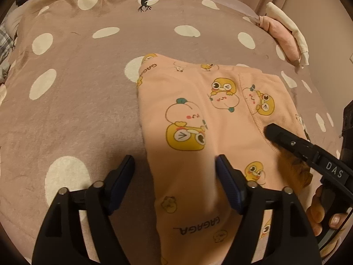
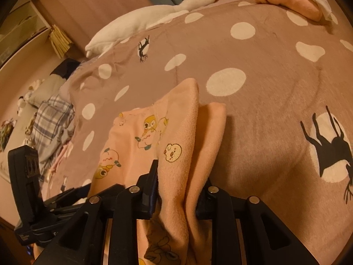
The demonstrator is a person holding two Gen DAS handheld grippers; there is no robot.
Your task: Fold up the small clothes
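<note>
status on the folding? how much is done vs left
Done: a folded pink garment with a white one sits stacked at the bed's far edge. In hand: the peach cartoon-print garment is partly folded on the spotted blanket; the right gripper is shut on a bunched fold, while the left gripper is open over the near end. Left: finish this fold. A plaid heap may also be waiting.

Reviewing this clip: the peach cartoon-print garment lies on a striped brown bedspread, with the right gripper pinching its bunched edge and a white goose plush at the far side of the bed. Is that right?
One detail is off: the bedspread is not striped; it is brown with white spots, plain in both wrist views. The rest holds: the right gripper pinches the bunched edge of the peach garment, and the white goose plush lies at the far side.
</note>
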